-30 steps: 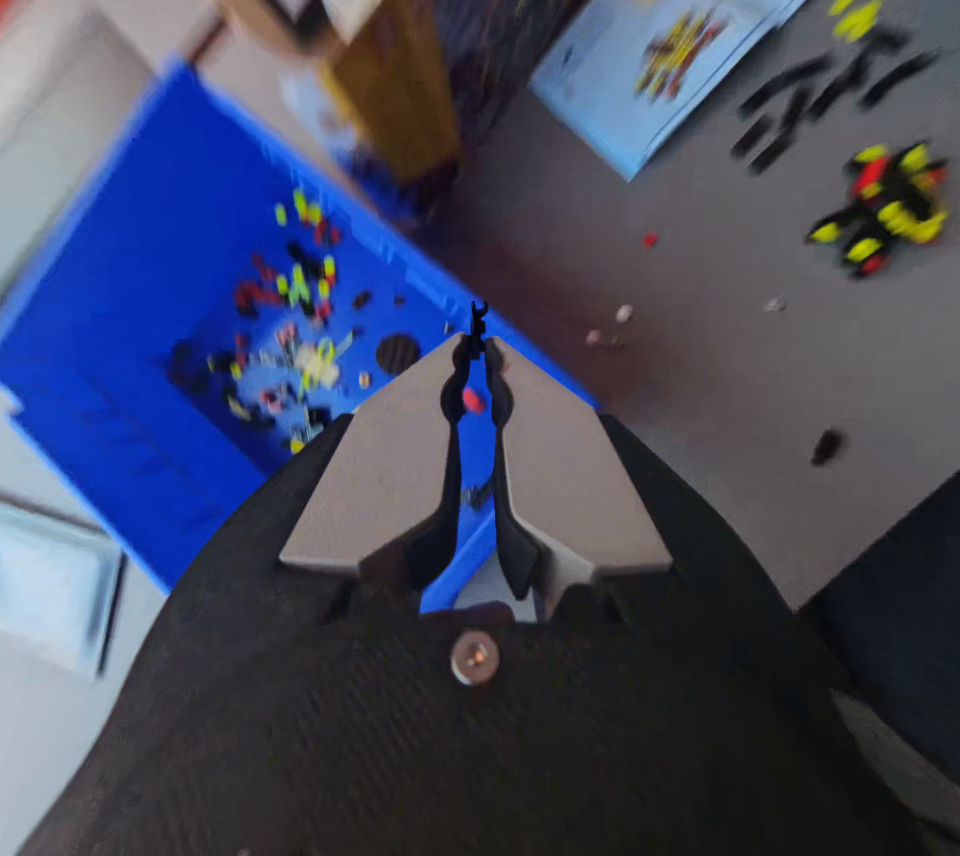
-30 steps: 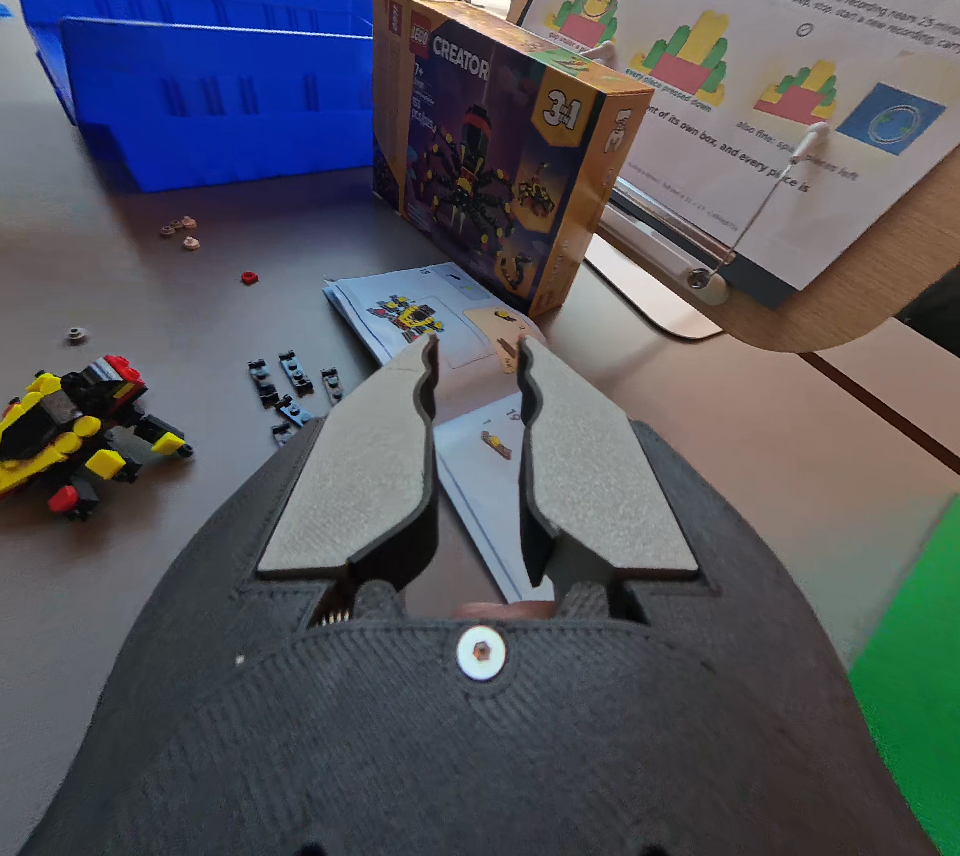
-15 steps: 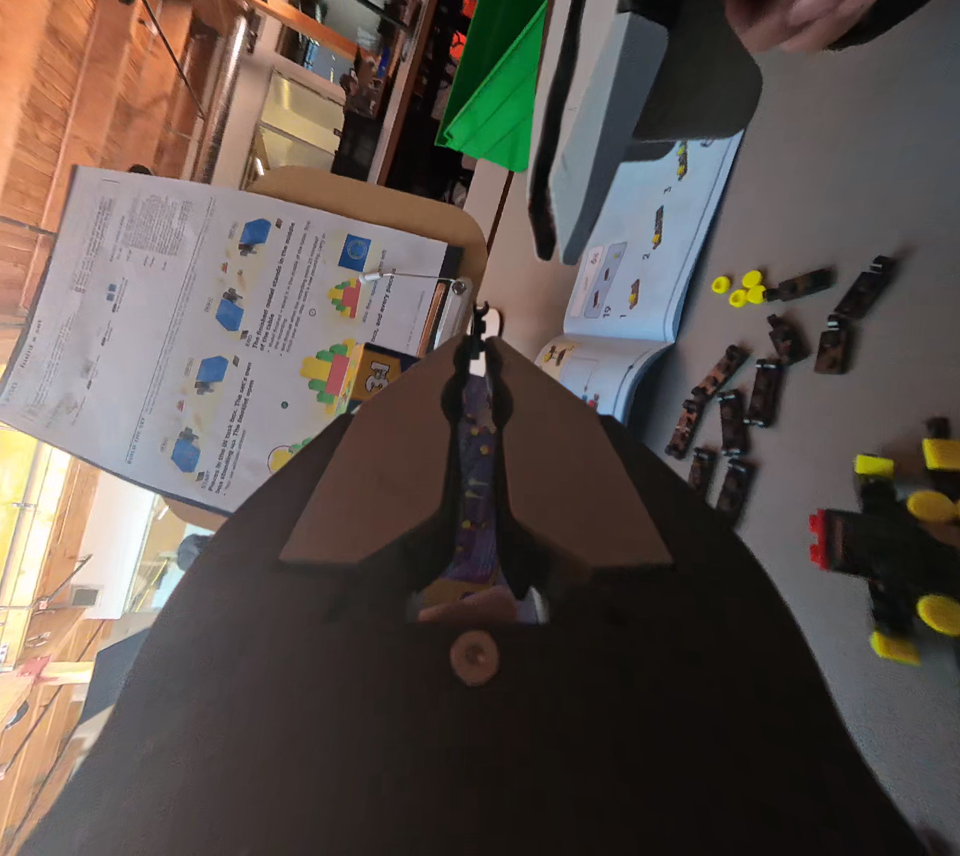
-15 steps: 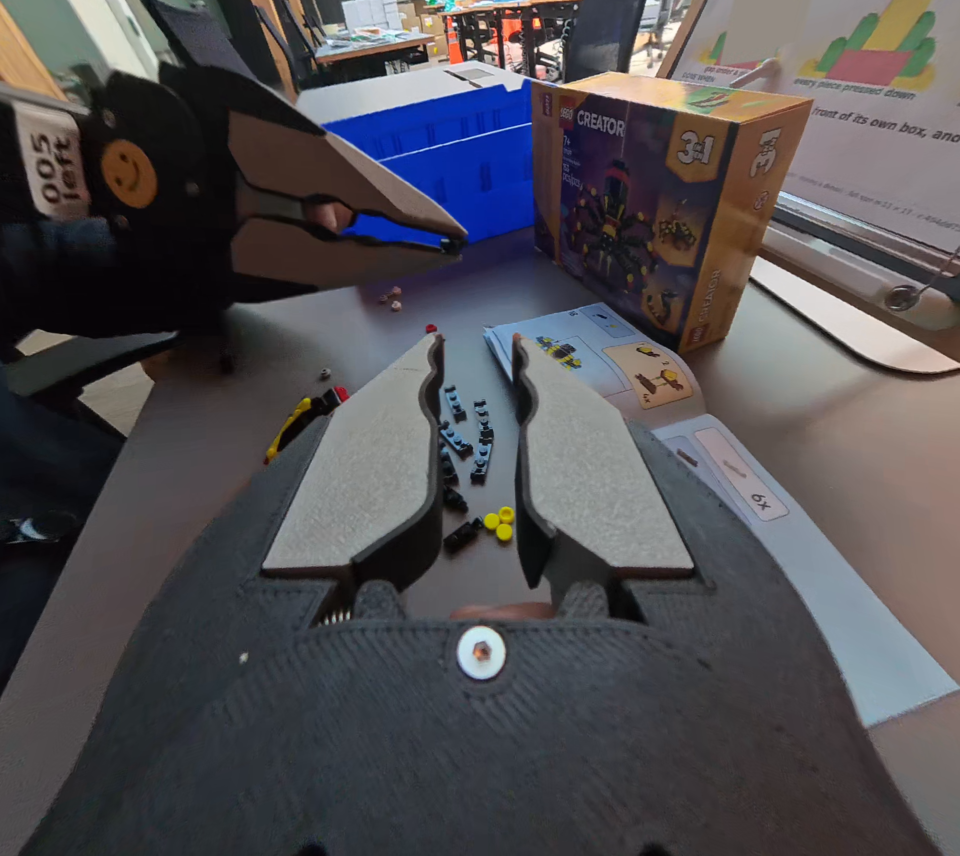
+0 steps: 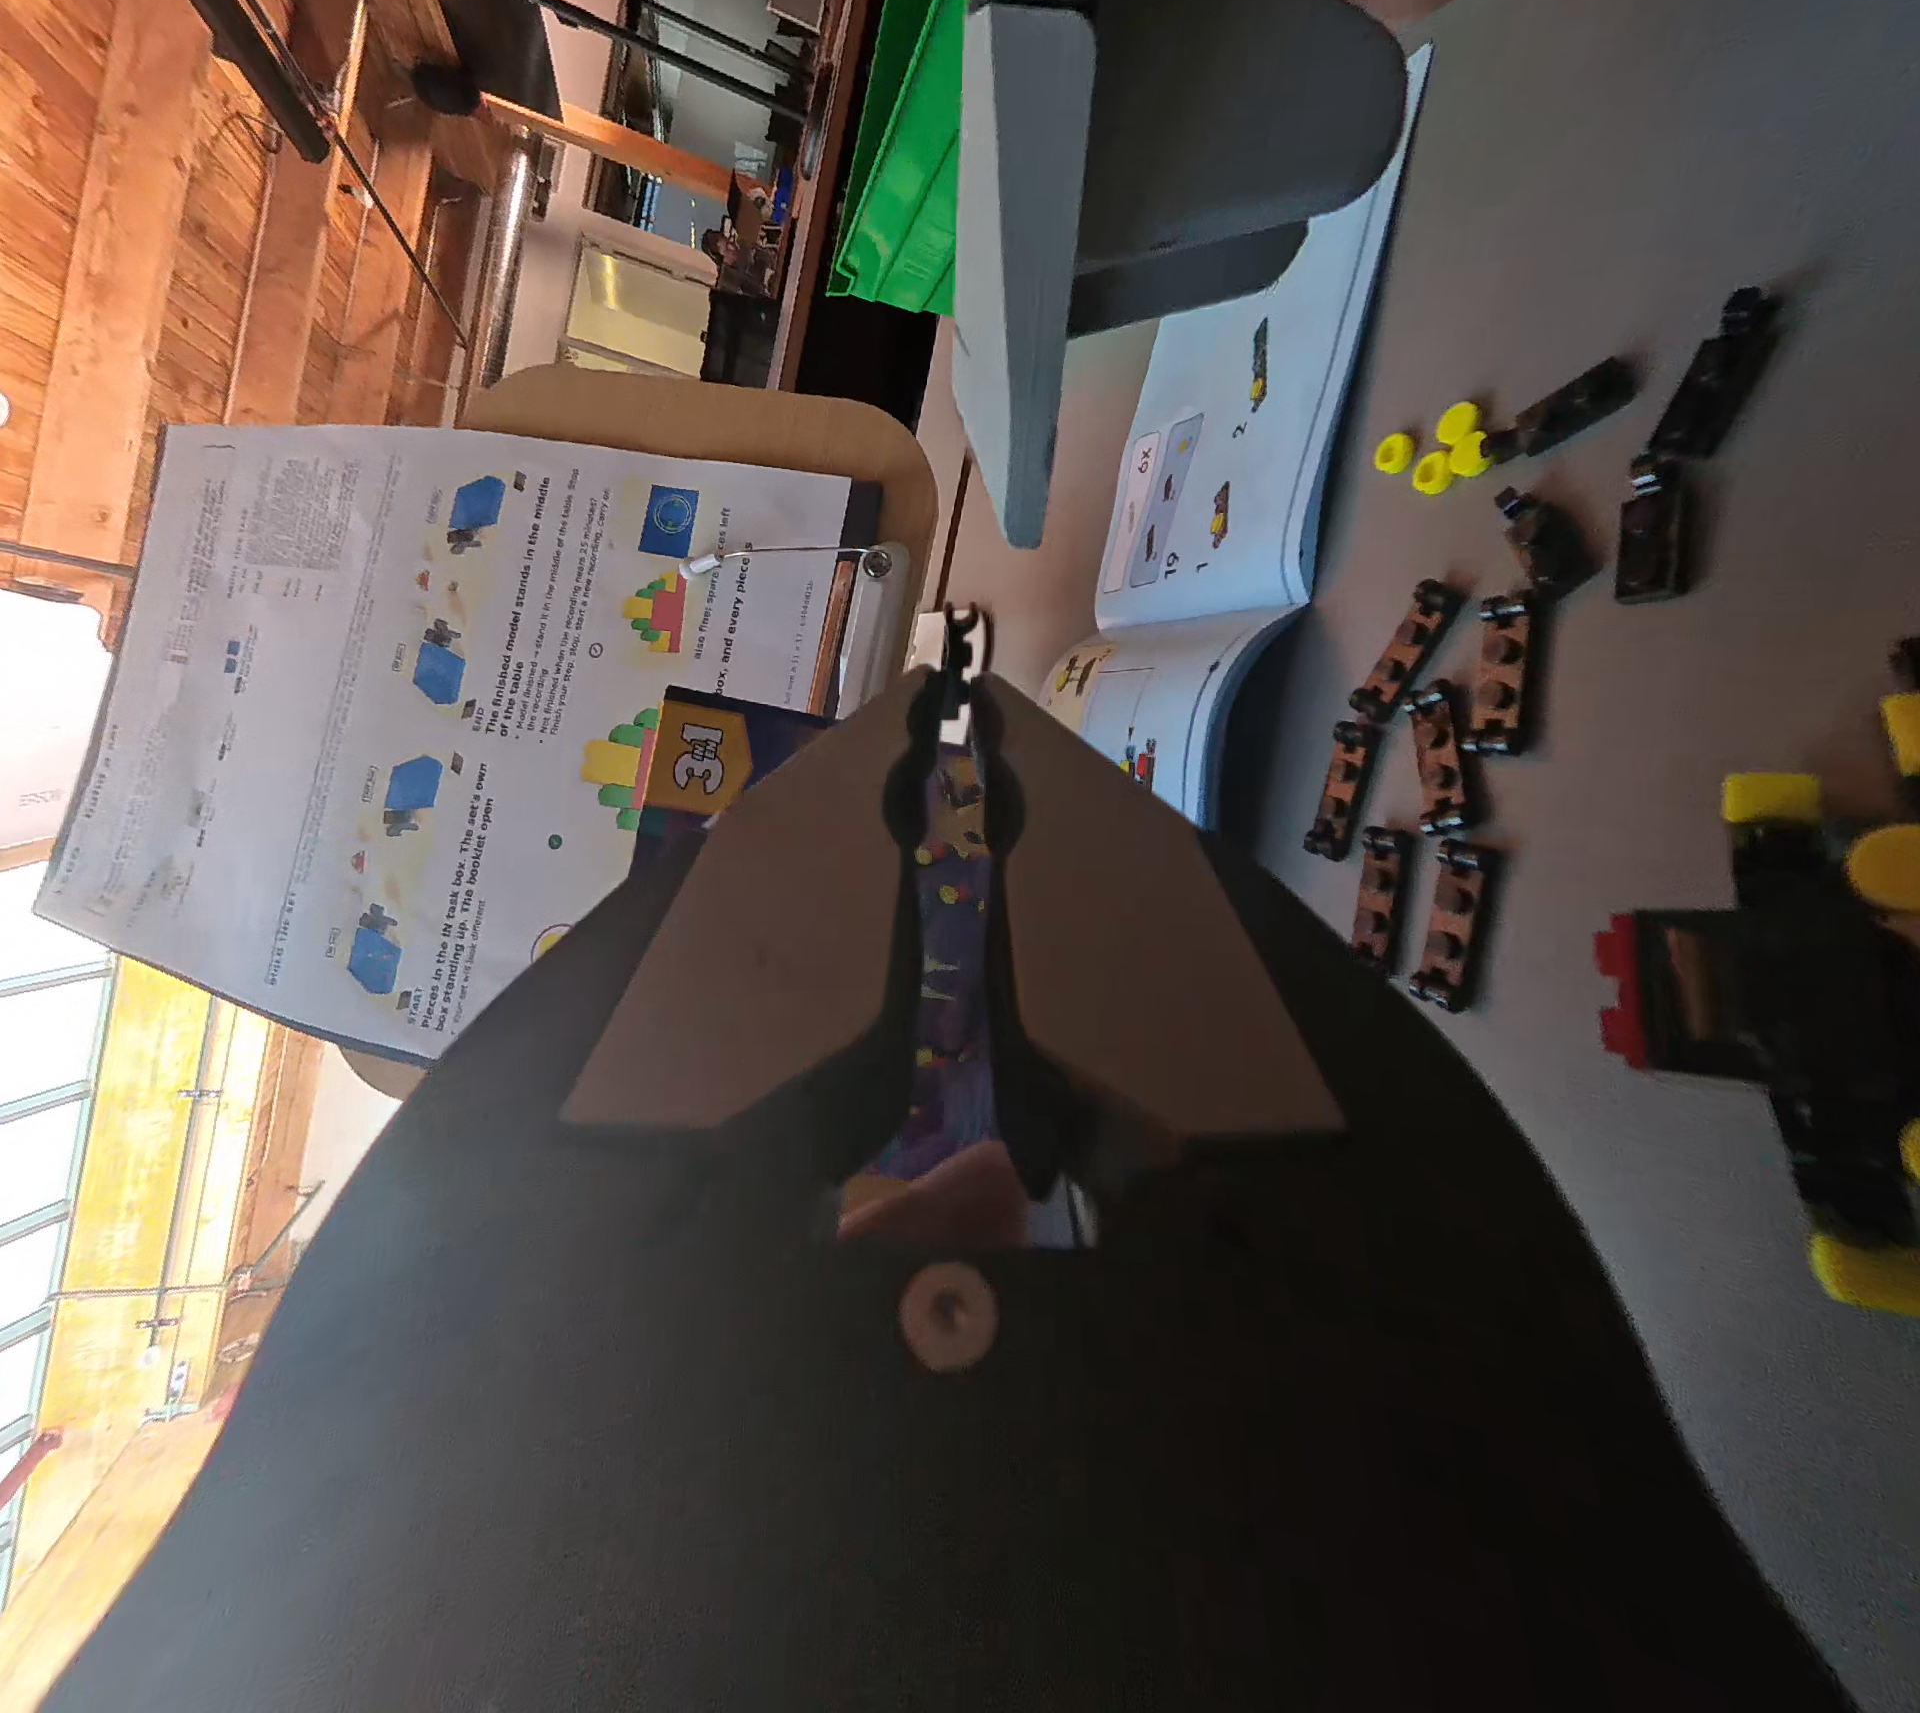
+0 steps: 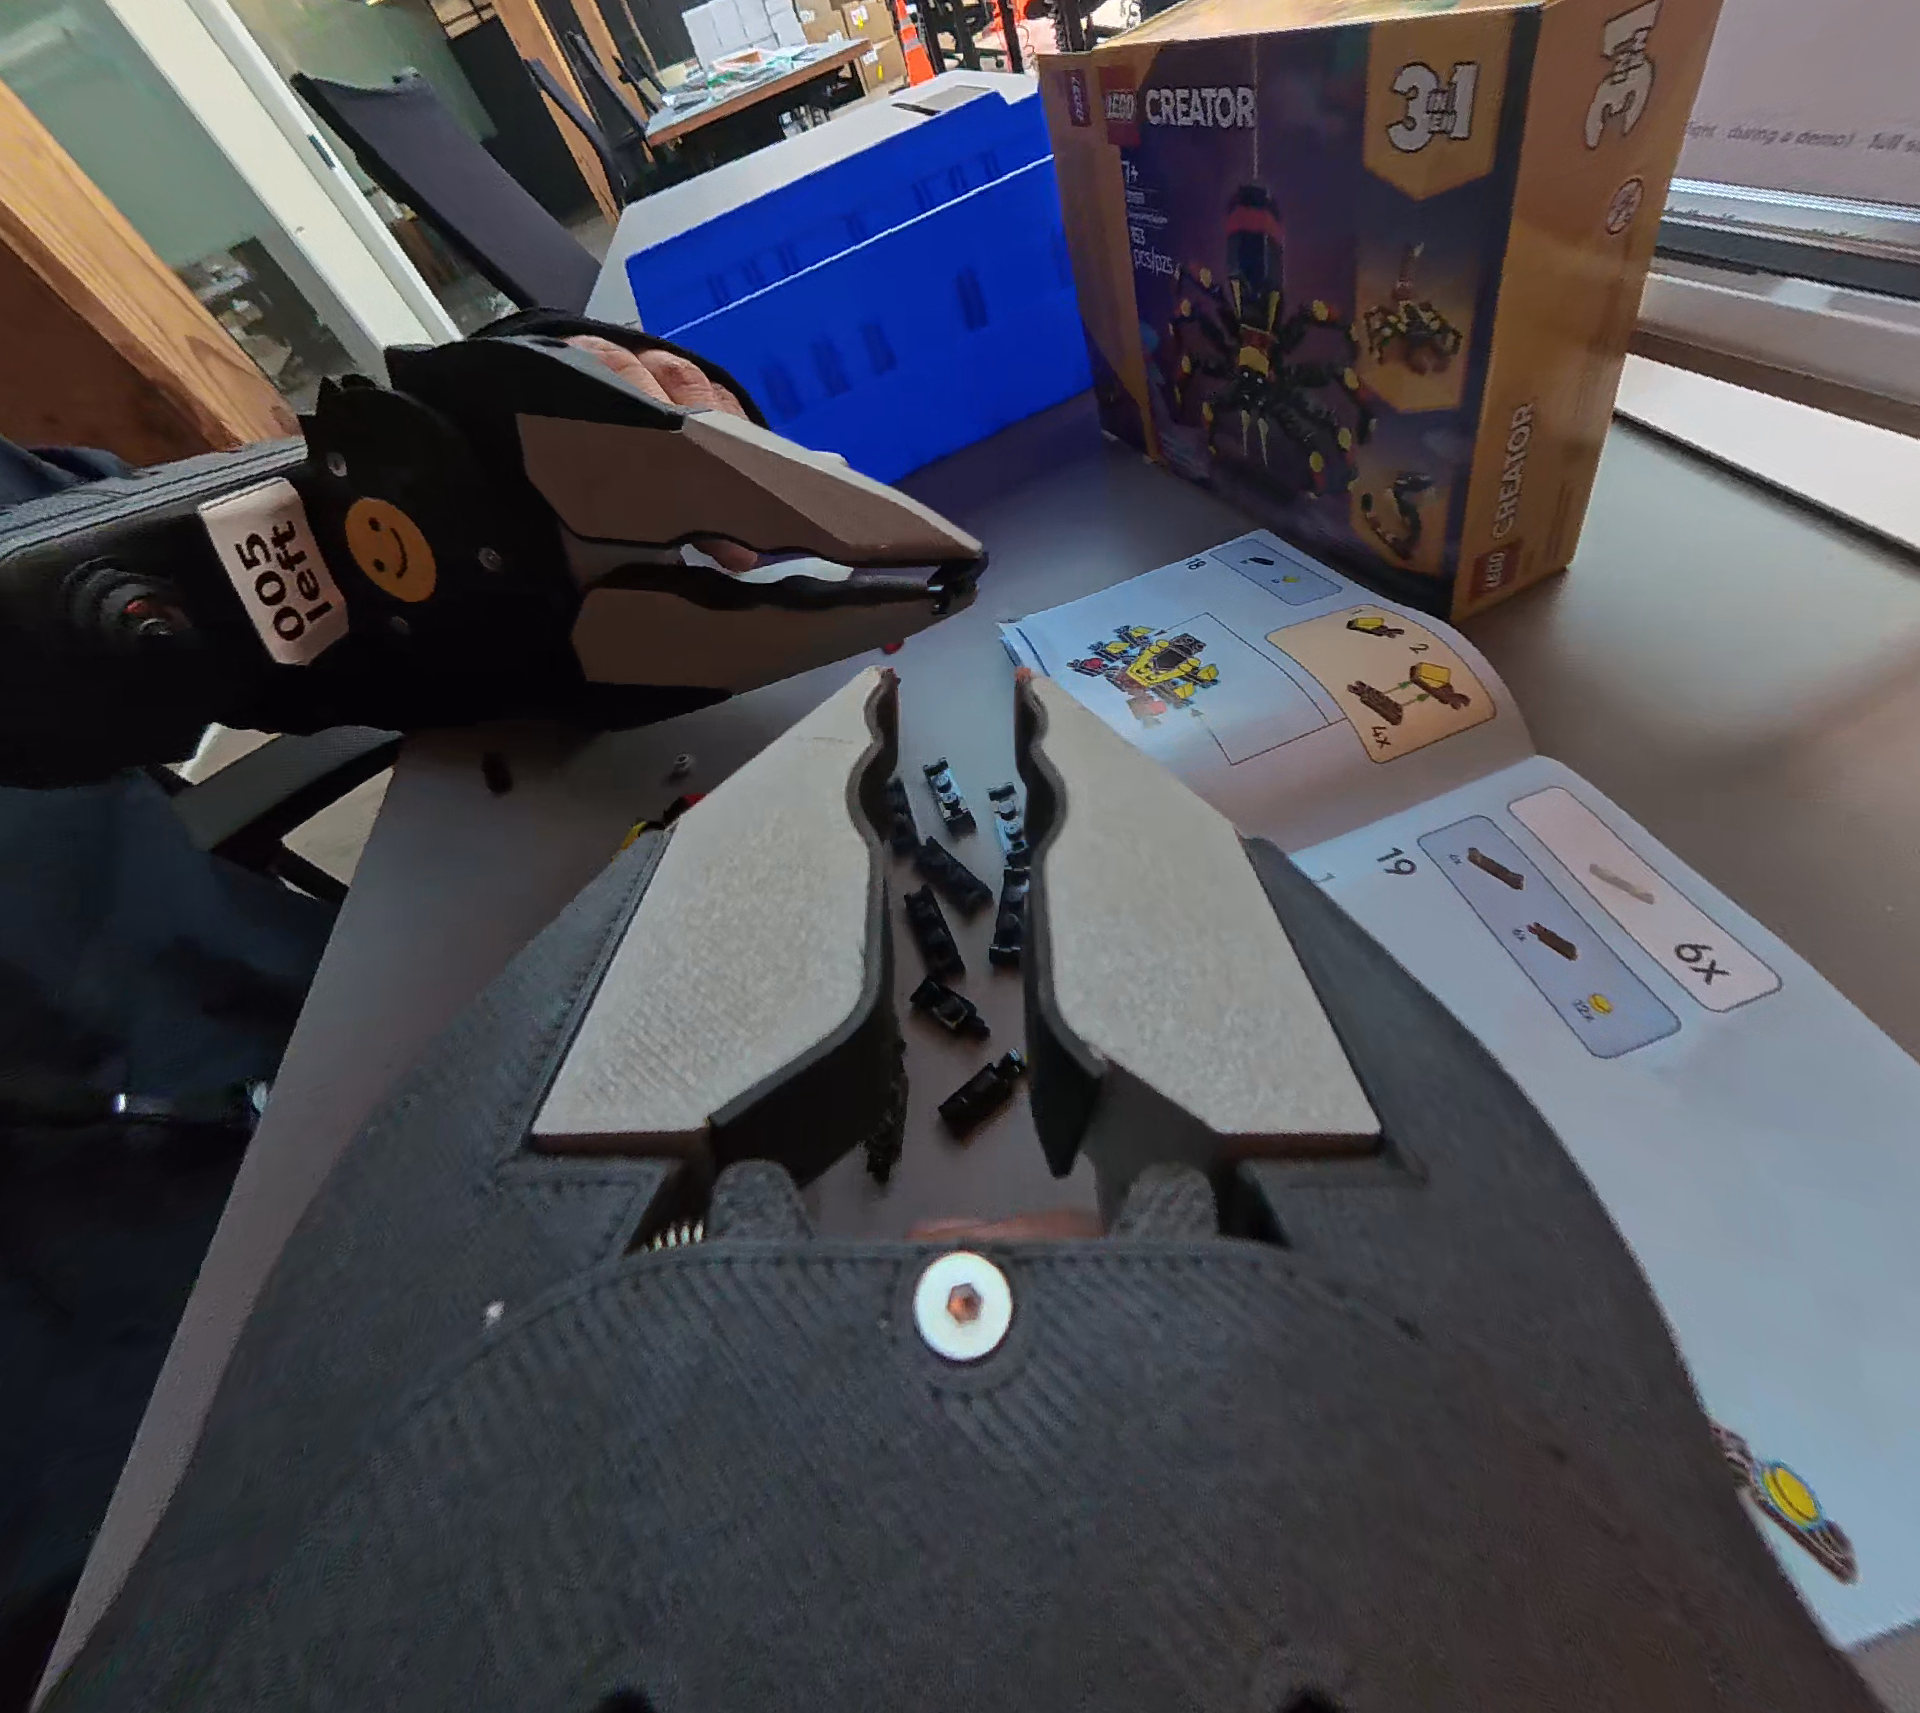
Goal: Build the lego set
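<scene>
My left gripper (image 5: 958, 689) is shut on a small black clip piece (image 5: 960, 633) that sticks out past its tips. It is held rolled on its side above the table and also shows in the right wrist view (image 6: 951, 588). My right gripper (image 6: 948, 684) is open and empty, held over several small black plates (image 6: 948, 874) on the table. These plates (image 5: 1439, 790) lie next to the partly built black, yellow and red model (image 5: 1787, 988). Three yellow round studs (image 5: 1429, 453) lie by the open instruction booklet (image 6: 1455, 790).
The set's box (image 6: 1351, 292) stands behind the booklet. A blue bin (image 6: 862, 302) stands to its left. A clipboard with an instruction sheet (image 5: 416, 707) leans behind the box. A green bin (image 5: 914, 84) is farther off. A small dark piece (image 6: 497, 772) lies under the left gripper. Both grippers' tips are close together, under 4 cm apart.
The left gripper swung away from the blue bin with the black piece, rolled on its side, and came near the right gripper. The right gripper turned left and moved over the black plates.
</scene>
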The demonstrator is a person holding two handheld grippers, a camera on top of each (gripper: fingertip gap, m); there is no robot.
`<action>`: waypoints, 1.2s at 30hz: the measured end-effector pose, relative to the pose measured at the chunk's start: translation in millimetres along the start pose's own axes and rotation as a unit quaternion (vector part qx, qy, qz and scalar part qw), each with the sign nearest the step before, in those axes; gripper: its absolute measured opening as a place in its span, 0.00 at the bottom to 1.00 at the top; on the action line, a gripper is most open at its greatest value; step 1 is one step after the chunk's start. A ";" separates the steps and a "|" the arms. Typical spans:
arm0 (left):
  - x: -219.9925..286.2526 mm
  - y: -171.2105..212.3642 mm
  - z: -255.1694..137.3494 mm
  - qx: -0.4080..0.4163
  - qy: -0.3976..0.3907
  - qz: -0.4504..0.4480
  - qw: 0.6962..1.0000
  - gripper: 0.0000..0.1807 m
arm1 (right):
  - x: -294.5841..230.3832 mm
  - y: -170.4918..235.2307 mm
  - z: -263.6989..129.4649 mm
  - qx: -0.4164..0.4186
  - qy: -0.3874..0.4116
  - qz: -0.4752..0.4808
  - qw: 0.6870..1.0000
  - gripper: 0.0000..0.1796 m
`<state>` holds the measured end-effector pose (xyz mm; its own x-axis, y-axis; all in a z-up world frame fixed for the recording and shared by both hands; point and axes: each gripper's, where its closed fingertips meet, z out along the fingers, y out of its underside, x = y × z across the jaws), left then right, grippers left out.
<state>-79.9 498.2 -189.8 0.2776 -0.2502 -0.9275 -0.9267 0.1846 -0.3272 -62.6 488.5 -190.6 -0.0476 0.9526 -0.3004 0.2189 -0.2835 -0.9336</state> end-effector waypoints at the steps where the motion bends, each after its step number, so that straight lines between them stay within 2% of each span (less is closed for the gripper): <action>1: -0.1 -1.4 -0.6 0.002 -0.003 0.004 1.000 0.01 | -1.5 -0.6 0.8 0.002 -0.002 0.001 1.000 0.11; 6: 4.2 -7.7 -1.9 0.007 -0.001 0.016 1.000 0.01 | -5.8 -0.8 4.8 0.005 -0.005 0.004 1.000 0.11; 13: 12.1 -10.7 -1.9 0.004 0.014 0.010 1.000 0.01 | -5.7 0.2 8.4 -0.005 0.028 -0.037 0.999 0.03; 20: 17.6 -11.0 -2.8 0.008 0.061 -0.059 0.996 0.01 | -1.8 5.5 4.4 -0.041 0.050 -0.088 0.994 0.02; 24: 11.2 12.2 -0.1 -0.035 0.073 -0.099 0.992 0.02 | 17.5 5.7 -14.9 -0.061 0.088 -0.115 0.988 0.02; 31: -0.4 49.3 7.1 -0.095 0.076 -0.212 0.970 0.00 | 9.4 28.3 -34.3 -0.122 0.008 -0.137 0.983 0.02; 36: -1.2 55.7 7.5 -0.095 0.089 -0.258 0.957 0.00 | -1.4 55.6 -32.0 -0.179 -0.035 -0.166 0.969 0.02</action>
<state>-130.0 515.9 -208.3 0.6786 -0.4234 -0.6002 -0.7120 -0.1785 -0.6791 -19.1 474.9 -235.8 -0.2362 0.9715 -0.0198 0.5044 0.1052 -0.8570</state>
